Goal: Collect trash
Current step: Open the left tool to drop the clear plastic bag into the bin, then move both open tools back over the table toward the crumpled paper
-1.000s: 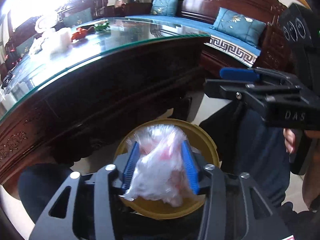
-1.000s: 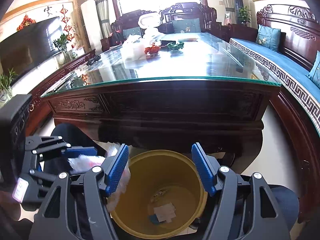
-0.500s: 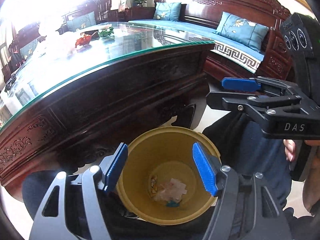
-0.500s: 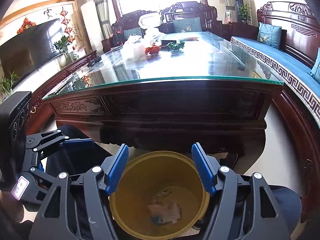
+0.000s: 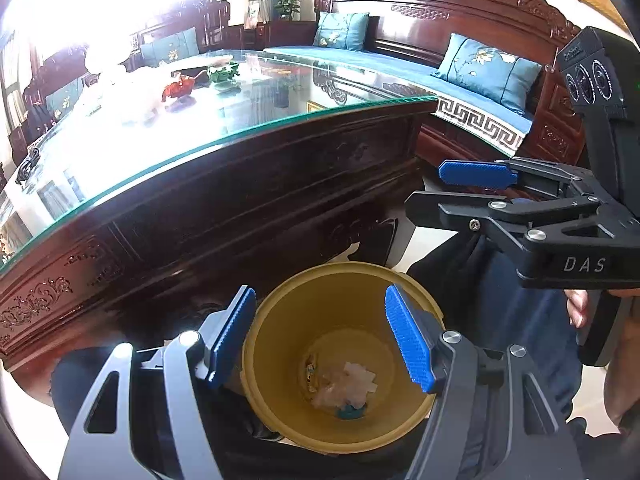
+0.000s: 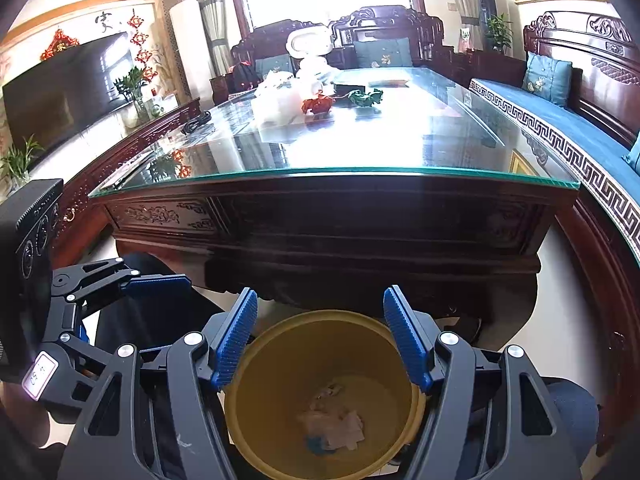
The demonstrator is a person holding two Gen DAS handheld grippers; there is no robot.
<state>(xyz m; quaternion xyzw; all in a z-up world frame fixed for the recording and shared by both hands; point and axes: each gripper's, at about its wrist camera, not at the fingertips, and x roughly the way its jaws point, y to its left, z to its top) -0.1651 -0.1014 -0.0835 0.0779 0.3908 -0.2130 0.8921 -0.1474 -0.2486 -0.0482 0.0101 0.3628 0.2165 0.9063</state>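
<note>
1. A living room at clean-up time: both grippers hang over a yellow bin (image 5: 340, 360) standing on the floor against the dark carved front of a glass-topped table (image 5: 224, 216). The left gripper (image 5: 320, 336) is spread wide and holds nothing; the right gripper (image 6: 320, 336) is likewise released and bare, its blue pads framing the bin's mouth at the bottom centre of its own view.

2. The trash already gathered lies at the bottom of the bin: a crumpled wad of clear plastic (image 5: 344, 388), pale with a pinkish tinge, beside a small blue-green scrap (image 5: 352, 411). From the right wrist the same wad (image 6: 332, 424) shows flattened and creased.

3. More litter waits on the glass top, in the upper left of the left wrist view: a red wrapper (image 5: 178, 89), a green wrapper (image 5: 224, 72) and a heap of whitish plastic (image 6: 280, 106), washed out by window glare.

4. Handling, as it appears from here: such wrappers and film should be nearly weightless, soft and springy, crushing flat under the pads and not resisting. They look slick, and the glass beneath is slicker, so a piece may skate away from a sideways nudge.

5. The likeliest hold is on a raised fold or bunched ridge, pinched from above; a flat edge lying on the glass offers little to catch. Nothing looks breakable, so a firm squeeze seems safe.
</note>
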